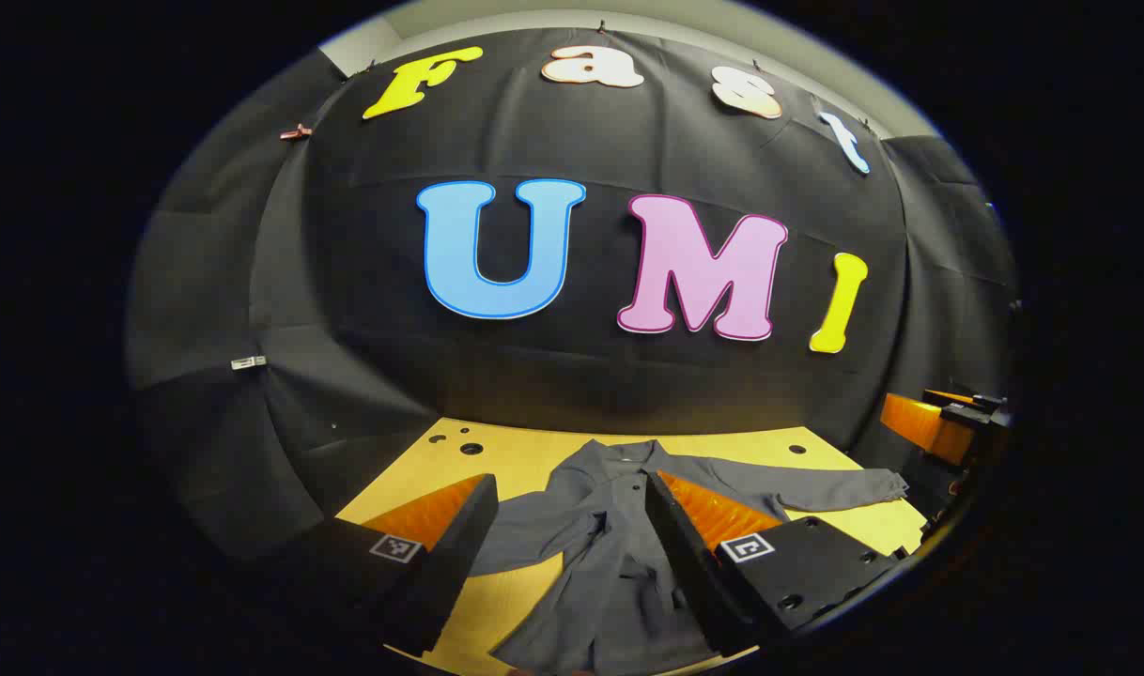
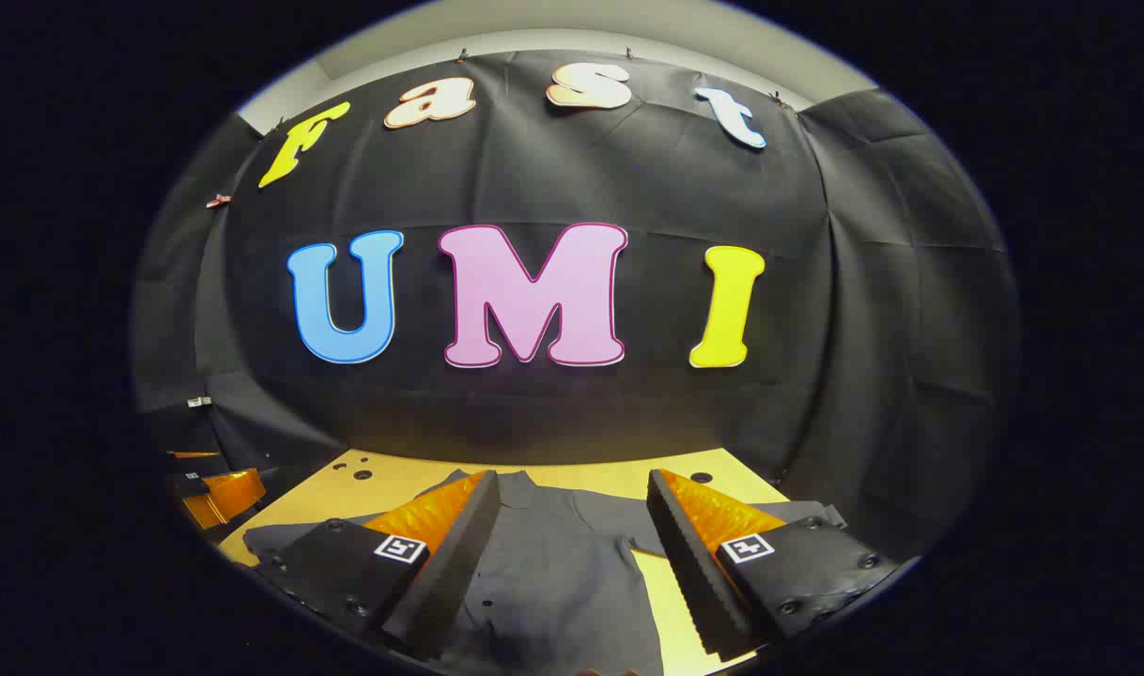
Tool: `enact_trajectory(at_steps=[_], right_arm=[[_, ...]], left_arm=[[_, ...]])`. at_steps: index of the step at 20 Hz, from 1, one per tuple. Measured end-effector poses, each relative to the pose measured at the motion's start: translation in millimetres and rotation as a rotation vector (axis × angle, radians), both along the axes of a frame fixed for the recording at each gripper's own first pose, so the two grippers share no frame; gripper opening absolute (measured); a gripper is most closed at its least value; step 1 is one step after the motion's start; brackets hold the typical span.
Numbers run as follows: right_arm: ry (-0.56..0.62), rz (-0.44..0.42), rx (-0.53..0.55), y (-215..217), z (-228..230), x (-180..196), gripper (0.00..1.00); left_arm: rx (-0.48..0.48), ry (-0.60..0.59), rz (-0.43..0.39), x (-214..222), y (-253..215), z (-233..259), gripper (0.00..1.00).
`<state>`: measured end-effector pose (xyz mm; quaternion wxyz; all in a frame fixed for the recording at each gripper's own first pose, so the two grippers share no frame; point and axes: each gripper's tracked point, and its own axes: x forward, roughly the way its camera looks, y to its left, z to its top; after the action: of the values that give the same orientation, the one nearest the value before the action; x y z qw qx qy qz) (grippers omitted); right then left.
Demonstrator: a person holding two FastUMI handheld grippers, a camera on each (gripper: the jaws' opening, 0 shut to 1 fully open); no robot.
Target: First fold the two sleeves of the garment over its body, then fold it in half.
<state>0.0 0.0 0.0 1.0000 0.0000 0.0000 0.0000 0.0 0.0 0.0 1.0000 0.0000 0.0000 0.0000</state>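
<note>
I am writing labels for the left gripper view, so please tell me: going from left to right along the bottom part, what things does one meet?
Left finger of the left gripper → grey shirt → right finger → outstretched sleeve on the wooden table → the right gripper at the edge.

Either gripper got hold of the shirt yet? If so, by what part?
No. Left gripper and right gripper are both open above the grey shirt, sleeves unfolded.

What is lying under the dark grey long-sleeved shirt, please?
The dark grey long-sleeved shirt lies spread on a yellow wooden tabletop with small round holes. Whatever sits beneath the shirt's body is covered by fabric and cannot be seen.
</note>
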Motion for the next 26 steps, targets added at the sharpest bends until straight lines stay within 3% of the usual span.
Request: enact_trajectory(at_steps=[14, 26], right_arm=[[-0.010, 0.086, -0.011, -13.8, -4.1, 70.0, 0.98], [0.113, 0.045, -0.064, -48.2, -51.0, 91.3, 0.97]], left_arm=[[0.013, -0.027, 0.043, 43.5, -13.8, 5.7, 0.99], [-0.005, 0.033, 0.102, 46.8, -7.2, -15.9, 0.99]])
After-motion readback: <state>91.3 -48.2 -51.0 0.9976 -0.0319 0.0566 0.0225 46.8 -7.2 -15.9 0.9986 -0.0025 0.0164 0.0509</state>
